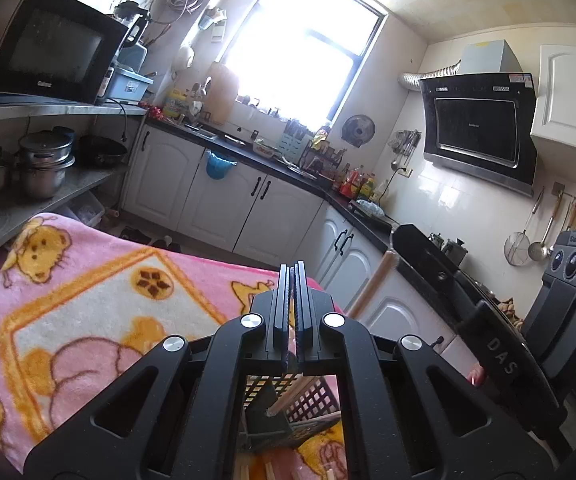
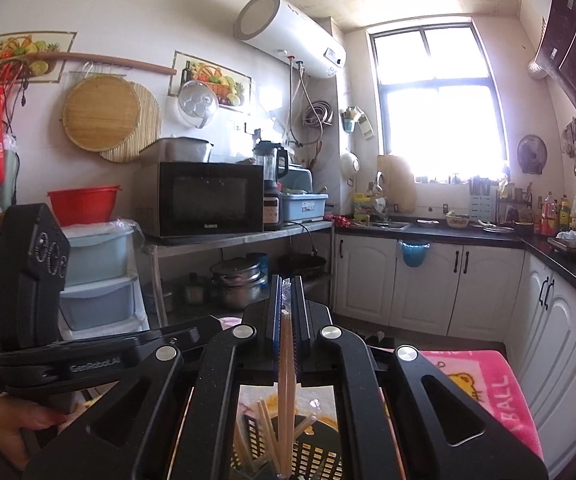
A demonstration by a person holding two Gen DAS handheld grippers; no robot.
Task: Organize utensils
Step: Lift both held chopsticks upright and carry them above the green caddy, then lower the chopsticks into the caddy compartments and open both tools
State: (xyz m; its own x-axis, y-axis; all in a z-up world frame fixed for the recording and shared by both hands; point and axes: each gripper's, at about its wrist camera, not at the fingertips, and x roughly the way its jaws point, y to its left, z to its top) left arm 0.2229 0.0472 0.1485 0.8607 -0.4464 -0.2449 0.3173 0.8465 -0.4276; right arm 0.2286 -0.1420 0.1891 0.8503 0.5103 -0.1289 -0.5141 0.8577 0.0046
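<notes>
Wooden chopsticks (image 2: 286,364) clamped upright in the right gripper (image 2: 286,280) above a black basket (image 2: 312,460); left gripper (image 1: 292,266) closed, empty.

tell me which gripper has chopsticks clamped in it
The right gripper: a pair of wooden chopsticks runs down between its shut jaws toward the black slotted holder. The left gripper is shut with nothing between its jaws.
</notes>
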